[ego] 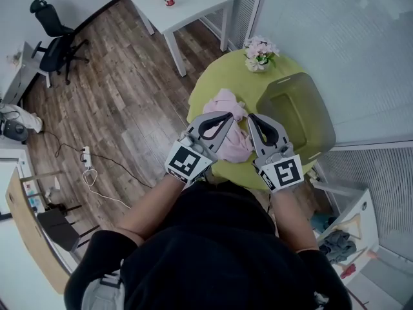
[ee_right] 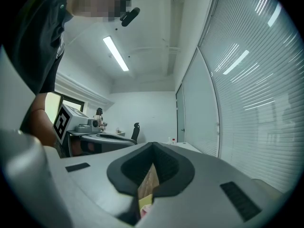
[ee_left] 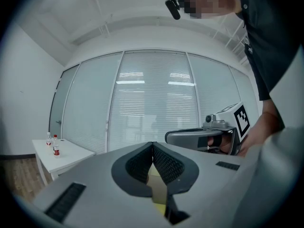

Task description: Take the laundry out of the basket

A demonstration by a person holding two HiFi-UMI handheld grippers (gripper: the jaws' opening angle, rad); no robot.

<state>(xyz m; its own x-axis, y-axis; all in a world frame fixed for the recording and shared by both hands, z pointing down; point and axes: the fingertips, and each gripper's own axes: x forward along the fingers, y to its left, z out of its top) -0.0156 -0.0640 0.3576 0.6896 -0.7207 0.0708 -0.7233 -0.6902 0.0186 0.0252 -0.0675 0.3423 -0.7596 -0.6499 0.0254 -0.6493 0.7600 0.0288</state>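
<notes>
A pink cloth [ego: 227, 124] lies in a heap on the round green table [ego: 216, 79], left of the olive-green basket [ego: 298, 112]. The basket's inside looks empty from the head view. My left gripper [ego: 229, 115] and right gripper [ego: 250, 117] hover side by side over the near part of the cloth. In the left gripper view my left gripper [ee_left: 152, 145] has its jaws meeting with nothing between them. My right gripper [ee_right: 153, 145] is likewise shut and empty. Each gripper view looks out level into the room, and the cloth is hidden there.
A small vase of pink flowers [ego: 260, 53] stands at the far edge of the green table. A white table [ego: 184, 2] with bottles is beyond it, and a black office chair [ego: 57, 44] at far left. Cables lie on the wooden floor [ego: 116, 108]. A glass wall runs along the right.
</notes>
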